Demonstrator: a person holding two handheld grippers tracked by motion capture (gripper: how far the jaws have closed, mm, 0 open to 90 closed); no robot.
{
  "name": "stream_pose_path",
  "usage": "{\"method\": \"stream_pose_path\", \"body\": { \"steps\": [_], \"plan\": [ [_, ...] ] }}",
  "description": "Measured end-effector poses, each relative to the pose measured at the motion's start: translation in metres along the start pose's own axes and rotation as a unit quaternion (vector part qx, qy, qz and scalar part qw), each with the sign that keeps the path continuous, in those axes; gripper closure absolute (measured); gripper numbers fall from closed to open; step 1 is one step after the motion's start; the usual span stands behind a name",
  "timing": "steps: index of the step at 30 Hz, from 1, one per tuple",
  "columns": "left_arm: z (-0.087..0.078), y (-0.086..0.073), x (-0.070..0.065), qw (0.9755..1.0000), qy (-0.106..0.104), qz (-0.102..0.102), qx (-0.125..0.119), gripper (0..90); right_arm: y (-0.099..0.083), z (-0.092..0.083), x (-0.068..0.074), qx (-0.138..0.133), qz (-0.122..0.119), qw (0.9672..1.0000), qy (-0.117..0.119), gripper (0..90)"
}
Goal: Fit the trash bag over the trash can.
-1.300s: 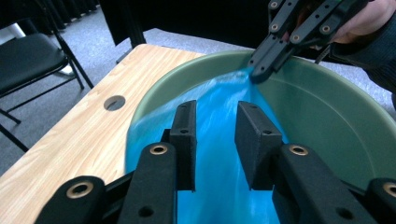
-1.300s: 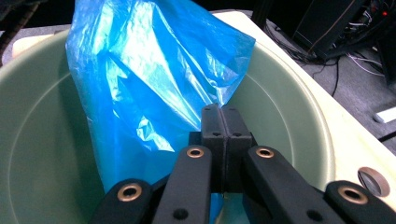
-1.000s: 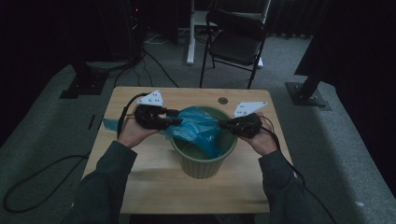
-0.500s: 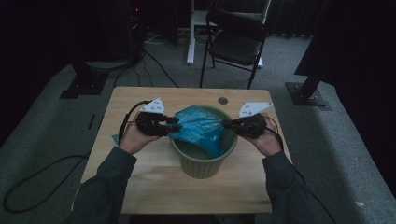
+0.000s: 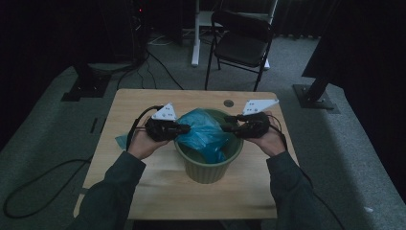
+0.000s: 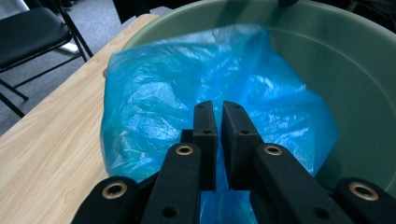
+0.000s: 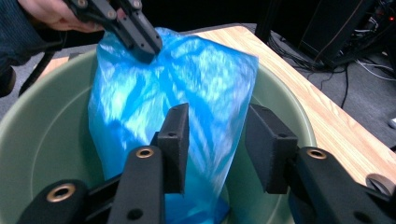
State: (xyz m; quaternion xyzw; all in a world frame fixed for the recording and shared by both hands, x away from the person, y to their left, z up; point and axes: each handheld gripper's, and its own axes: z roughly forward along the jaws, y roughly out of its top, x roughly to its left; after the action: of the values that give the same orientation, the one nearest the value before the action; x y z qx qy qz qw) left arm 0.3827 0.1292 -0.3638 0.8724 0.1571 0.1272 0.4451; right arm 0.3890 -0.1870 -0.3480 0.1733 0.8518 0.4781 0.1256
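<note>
Blue crinkly plastic bag (image 5: 203, 134) sits partly inside the round green plastic bin (image 5: 209, 165), not yet lining it. Left gripper (image 5: 184, 128) has just been closing its jaws, pinching the bag's left edge. Right gripper (image 5: 229, 128) has just been opening; its jaws stand spread around the film.

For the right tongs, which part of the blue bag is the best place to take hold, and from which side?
Probably the bag's free upright edge nearest the right tongs, approached level from the bin's right side. That edge stands above the rim as a thin sheet, so open jaws could slip around it. The left tongs are already at the opposite edge.
</note>
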Motion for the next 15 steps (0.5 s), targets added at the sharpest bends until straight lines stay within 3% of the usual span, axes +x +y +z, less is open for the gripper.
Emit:
{"method": "stream_pose_path", "body": {
  "steps": [9, 15],
  "plan": [
    [0.002, 0.003, -0.005, 0.9999, -0.001, 0.008, -0.007, 85.9, 0.009, 0.021, -0.008, 0.051, 0.009, 0.9983, -0.025, 56.1],
    [0.003, 0.004, -0.006, 0.9999, -0.002, 0.009, -0.01, 86.1, 0.017, 0.034, -0.016, 0.073, 0.018, 0.997, -0.018, 56.8]
  ]
}}
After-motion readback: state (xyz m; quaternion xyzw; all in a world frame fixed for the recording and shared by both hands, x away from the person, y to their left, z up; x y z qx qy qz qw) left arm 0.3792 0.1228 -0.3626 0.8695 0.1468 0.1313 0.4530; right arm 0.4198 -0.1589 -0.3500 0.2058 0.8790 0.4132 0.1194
